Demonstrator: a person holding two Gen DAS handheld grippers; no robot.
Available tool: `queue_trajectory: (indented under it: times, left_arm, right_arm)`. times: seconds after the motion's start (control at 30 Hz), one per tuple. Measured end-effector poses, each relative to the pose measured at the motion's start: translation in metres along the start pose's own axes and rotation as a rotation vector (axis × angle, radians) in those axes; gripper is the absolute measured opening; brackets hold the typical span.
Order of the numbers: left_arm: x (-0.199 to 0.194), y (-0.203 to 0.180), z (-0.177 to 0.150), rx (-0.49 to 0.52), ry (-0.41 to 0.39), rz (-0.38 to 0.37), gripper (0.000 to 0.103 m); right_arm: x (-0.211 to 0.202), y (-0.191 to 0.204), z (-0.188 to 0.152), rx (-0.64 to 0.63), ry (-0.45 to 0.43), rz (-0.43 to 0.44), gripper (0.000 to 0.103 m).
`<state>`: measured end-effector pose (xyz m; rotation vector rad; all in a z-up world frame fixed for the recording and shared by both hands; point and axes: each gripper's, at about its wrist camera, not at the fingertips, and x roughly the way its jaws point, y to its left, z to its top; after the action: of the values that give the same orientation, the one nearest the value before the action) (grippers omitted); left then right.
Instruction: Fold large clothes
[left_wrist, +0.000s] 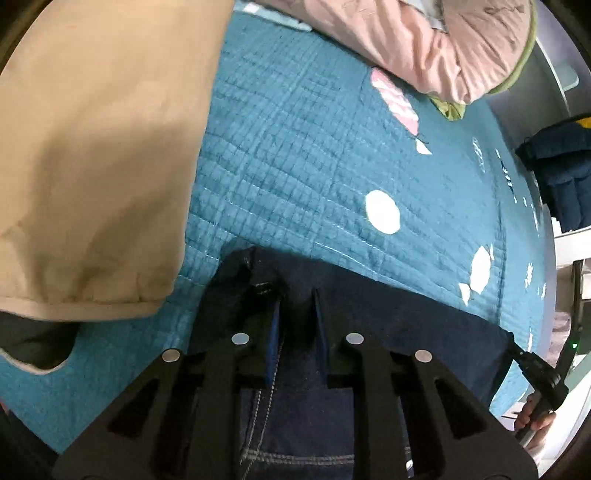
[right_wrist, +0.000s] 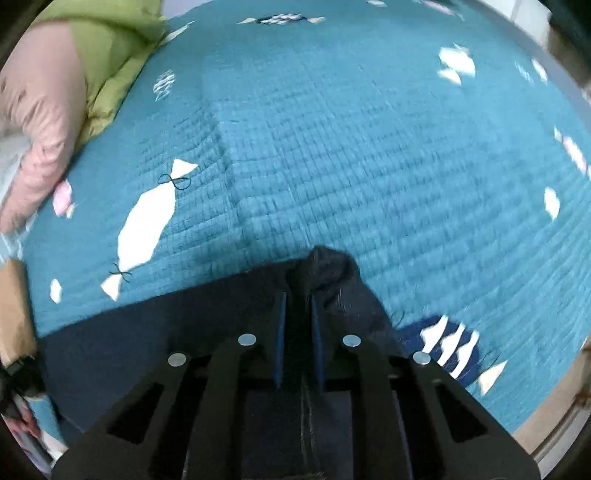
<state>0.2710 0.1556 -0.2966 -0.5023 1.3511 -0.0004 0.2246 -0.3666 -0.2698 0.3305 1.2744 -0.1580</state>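
A dark navy denim garment (left_wrist: 388, 314) lies over the near part of a teal quilted bedspread (left_wrist: 295, 147). My left gripper (left_wrist: 297, 295) is shut on the denim's left end, with a bunch of cloth pinched between its fingers. My right gripper (right_wrist: 298, 295) is shut on the denim (right_wrist: 147, 332) at its right end, cloth bunched up past the fingertips. The garment's edge runs stretched between the two grippers. The right gripper also shows at the lower right of the left wrist view (left_wrist: 535, 369).
A folded beige garment (left_wrist: 92, 147) lies on the bed to the left. A pink and green padded jacket (left_wrist: 424, 44) lies at the far side, also in the right wrist view (right_wrist: 44, 110). Dark blue clothes (left_wrist: 565, 173) hang off the bed's right side. The bedspread (right_wrist: 369, 147) has white fish patches.
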Motion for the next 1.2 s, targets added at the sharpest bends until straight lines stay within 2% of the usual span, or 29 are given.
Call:
queue_trajectory:
  times: [0.03,0.1,0.13,0.23,0.3,0.4,0.47,0.5,0.53,0.6,0.7,0.8,0.9,0.97,1.07,1.2]
  left_arm:
    - [-0.008,-0.003,-0.002,0.025,-0.010,0.020,0.026]
    - [-0.027,-0.006,-0.009,0.080,-0.057,0.157,0.034]
    - [-0.038,-0.007,-0.015,0.084,-0.073,0.185,0.034]
    - [-0.058,-0.009,-0.041,0.101,-0.071,0.091,0.034]
    - [-0.061,-0.010,-0.064,0.127,-0.048,0.093,0.033]
    - [-0.055,-0.008,-0.104,0.156,0.020,0.055,0.032]
    - [-0.039,0.000,-0.129,0.157,0.068,0.086,0.029]
    - [-0.030,0.007,-0.136,0.152,0.085,0.117,0.018]
    - [-0.019,0.017,-0.144,0.138,0.085,0.145,0.008]
    - [-0.020,0.023,-0.150,0.131,0.042,0.117,0.008]
    - [-0.030,0.015,-0.151,0.144,0.070,0.144,0.008]
    - [-0.039,0.011,-0.159,0.174,0.059,0.133,0.008]
    - [-0.026,0.023,-0.165,0.155,0.063,0.135,0.007]
    - [-0.034,0.016,-0.166,0.168,0.051,0.153,0.008]
    - [-0.050,0.004,-0.169,0.204,0.028,0.133,0.008]
    - [-0.075,-0.017,-0.170,0.255,-0.040,0.080,0.008]
  right_arm:
    - [-0.009,0.002,-0.003,-0.030,-0.023,-0.004,0.013]
    - [-0.026,0.003,-0.012,-0.075,-0.060,-0.041,0.013]
    - [-0.038,0.005,-0.022,-0.089,-0.084,-0.037,0.014]
    - [-0.050,0.013,-0.051,-0.126,-0.057,0.042,0.015]
    - [-0.048,0.022,-0.083,-0.171,-0.004,0.014,0.015]
    - [-0.034,0.021,-0.127,-0.181,0.099,0.011,0.015]
    - [-0.020,0.015,-0.148,-0.177,0.152,-0.016,0.014]
    - [-0.002,0.005,-0.161,-0.149,0.184,-0.043,0.010]
    - [0.002,0.000,-0.165,-0.124,0.159,-0.019,0.010]
    - [-0.004,-0.004,-0.167,-0.097,0.137,-0.007,0.010]
    - [-0.013,-0.004,-0.168,-0.067,0.182,-0.037,0.011]
    - [-0.017,0.000,-0.176,-0.106,0.170,-0.024,0.014]
    - [-0.006,-0.011,-0.181,-0.041,0.158,-0.005,0.013]
    - [-0.014,-0.009,-0.181,-0.035,0.154,-0.011,0.013]
    - [-0.039,-0.005,-0.178,-0.036,0.090,0.033,0.016]
    - [-0.075,0.013,-0.163,-0.080,-0.048,0.092,0.016]
